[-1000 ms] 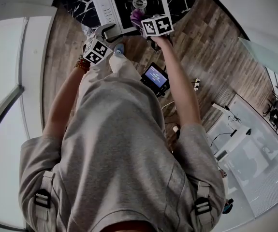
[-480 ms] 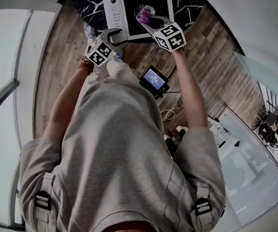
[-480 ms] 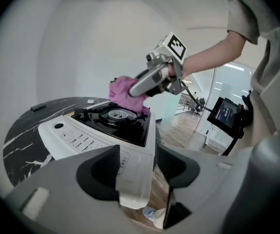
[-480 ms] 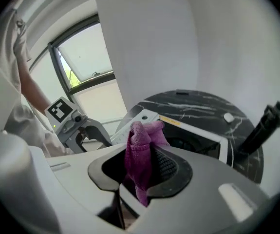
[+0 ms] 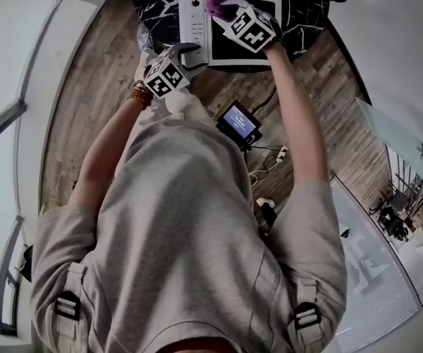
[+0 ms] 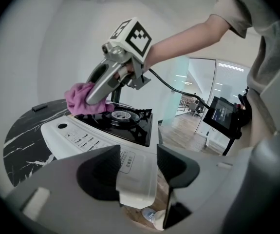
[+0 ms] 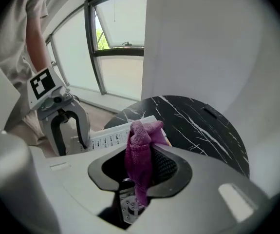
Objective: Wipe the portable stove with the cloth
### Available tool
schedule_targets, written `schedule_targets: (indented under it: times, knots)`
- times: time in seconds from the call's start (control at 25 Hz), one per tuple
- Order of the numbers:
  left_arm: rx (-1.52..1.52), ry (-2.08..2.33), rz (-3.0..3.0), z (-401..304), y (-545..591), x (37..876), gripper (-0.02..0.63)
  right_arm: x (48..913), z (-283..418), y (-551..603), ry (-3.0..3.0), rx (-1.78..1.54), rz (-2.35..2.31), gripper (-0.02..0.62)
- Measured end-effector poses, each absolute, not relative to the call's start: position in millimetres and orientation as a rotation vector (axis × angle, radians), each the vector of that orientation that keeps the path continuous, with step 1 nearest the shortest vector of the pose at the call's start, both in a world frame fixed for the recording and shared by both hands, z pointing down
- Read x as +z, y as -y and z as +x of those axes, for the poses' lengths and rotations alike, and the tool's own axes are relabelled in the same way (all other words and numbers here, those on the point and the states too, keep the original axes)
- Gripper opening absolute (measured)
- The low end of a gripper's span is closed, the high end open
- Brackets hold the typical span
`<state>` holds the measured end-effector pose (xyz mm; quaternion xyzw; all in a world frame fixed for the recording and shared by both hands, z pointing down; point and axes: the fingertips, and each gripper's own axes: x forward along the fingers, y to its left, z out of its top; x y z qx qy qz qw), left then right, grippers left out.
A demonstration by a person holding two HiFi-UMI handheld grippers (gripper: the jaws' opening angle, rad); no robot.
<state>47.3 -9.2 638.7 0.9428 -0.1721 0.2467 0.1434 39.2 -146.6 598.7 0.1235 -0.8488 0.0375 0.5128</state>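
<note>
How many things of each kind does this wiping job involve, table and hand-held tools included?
Portable stove: 1
Purple cloth: 1
Hand-held grippers: 2 (left hand-held gripper, right hand-held gripper)
Round black marble table: 1
Total: 5

Head view steeply down from overhead; both gripper views low, close, face to face across the portable stove (image 5: 194,22) (image 6: 84,139).

The stove (image 5: 196,22) stands on the table (image 5: 152,9). At the stove's near left corner is the left gripper (image 5: 188,49), with this corner held between its jaws. Over the far part of the stove is the right gripper (image 5: 224,9), the cloth (image 7: 139,155) pinched in its jaws. Nearer than the stove, a screen (image 5: 239,122) stands on the floor (image 5: 93,87).
</note>
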Motion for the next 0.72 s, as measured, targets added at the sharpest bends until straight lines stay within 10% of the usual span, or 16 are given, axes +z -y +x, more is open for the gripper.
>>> schedule_targets:
  times: [0.72]
  knots:
    - [0.759, 0.484, 2.724, 46, 13, 643, 0.201, 640, 31, 139, 1.815, 0.051, 0.129, 0.121]
